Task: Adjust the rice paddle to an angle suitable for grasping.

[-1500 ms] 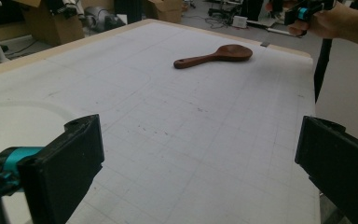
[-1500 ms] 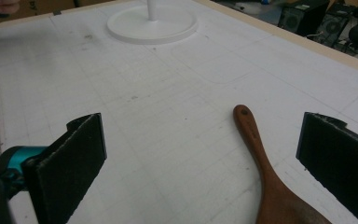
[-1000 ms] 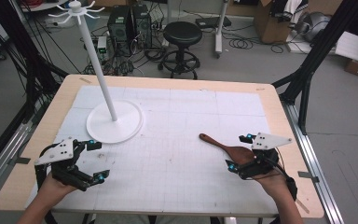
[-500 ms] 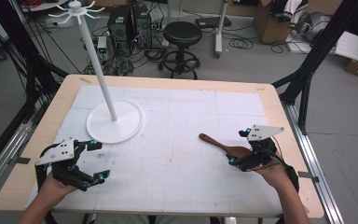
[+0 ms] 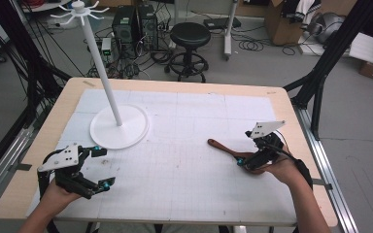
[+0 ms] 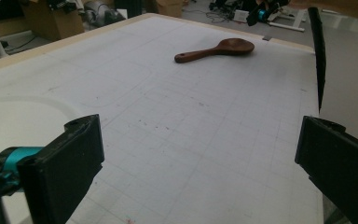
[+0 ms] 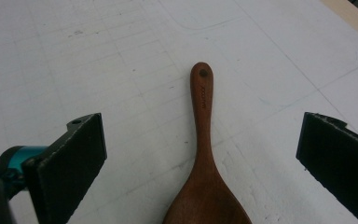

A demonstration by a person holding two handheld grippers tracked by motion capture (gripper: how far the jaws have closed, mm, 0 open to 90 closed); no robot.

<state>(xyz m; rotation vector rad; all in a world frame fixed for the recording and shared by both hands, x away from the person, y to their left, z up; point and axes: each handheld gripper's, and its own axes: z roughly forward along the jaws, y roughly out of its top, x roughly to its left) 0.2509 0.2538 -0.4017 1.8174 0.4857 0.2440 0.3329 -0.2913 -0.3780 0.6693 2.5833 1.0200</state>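
On a light wooden tabletop [image 5: 291, 126] covered by a white gridded mat [image 5: 189, 165], a dark brown wooden rice spoon [image 5: 223, 147] lies flat toward the right side, its handle end with a small hole pointing to the left and away from the person in the high view. Over its broad bowl end hangs the right hand-held gripper [image 5: 248, 146], black with teal fittings and a grey three-cornered plate on top; in the right gripper view its two black jaws stand spread wide to either side of the spoon [image 7: 203, 154], neither touching it, with the bowl low between them and the handle running up the mat. At the near left corner the left hand-held gripper [image 5: 102, 167], held in the person's left hand [image 5: 58, 194], also has its jaws spread wide with nothing between them; the left gripper view looks across the mat to the spoon [image 6: 216, 49] lying well apart. Behind that gripper, a white stand with a round flat base [image 5: 119, 127] and a tall thin pole topped by hooked arms rises from the mat's far left.
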